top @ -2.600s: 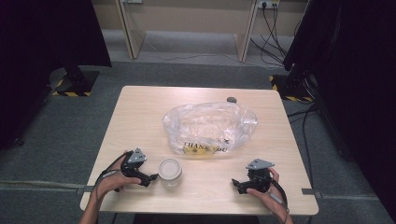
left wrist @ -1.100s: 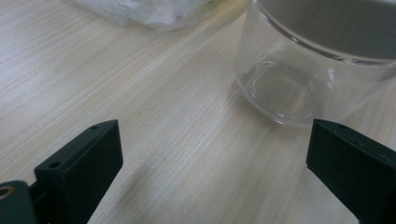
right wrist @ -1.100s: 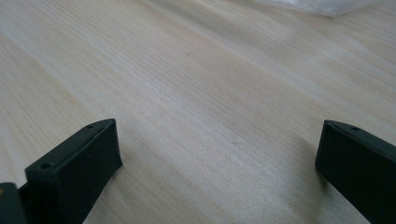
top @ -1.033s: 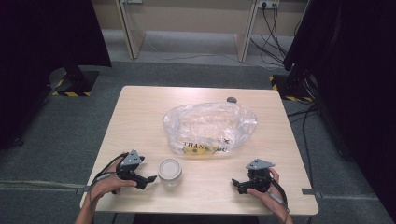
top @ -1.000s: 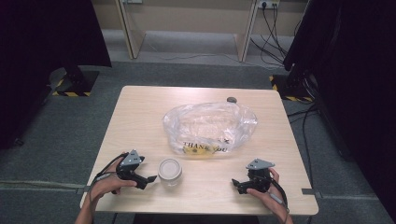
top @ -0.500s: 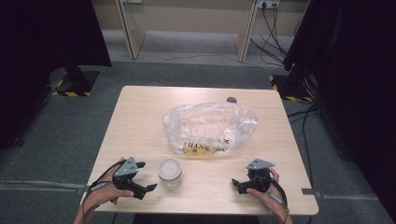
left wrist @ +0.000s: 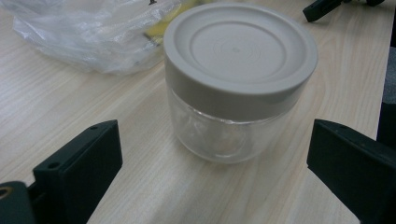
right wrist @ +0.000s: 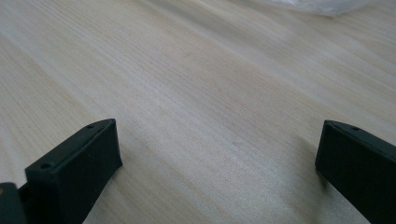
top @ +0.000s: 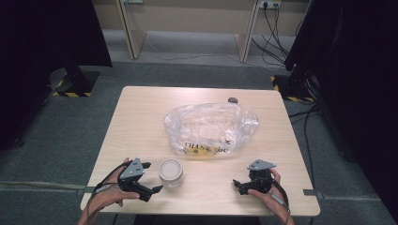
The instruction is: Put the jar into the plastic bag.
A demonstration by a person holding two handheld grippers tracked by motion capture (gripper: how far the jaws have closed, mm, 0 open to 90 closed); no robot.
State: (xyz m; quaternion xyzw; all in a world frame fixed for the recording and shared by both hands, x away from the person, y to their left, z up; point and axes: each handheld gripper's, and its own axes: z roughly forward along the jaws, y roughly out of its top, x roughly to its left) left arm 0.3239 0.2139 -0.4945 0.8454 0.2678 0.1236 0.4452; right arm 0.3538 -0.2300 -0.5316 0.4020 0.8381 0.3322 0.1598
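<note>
One lidded clear jar (top: 170, 172) stands near the table's (top: 141, 122) front edge, before the wide-spread left gripper (top: 149, 178); one clear plastic bag (top: 210, 127) lies mid-table; the right gripper (top: 237, 183), likewise wide, rests near the front right corner.

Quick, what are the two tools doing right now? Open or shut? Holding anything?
Left tool: open, holding nothing; the lidded jar stands just ahead, between its jaws.
Right tool: open, holding nothing, with bare table between its jaws.
</note>
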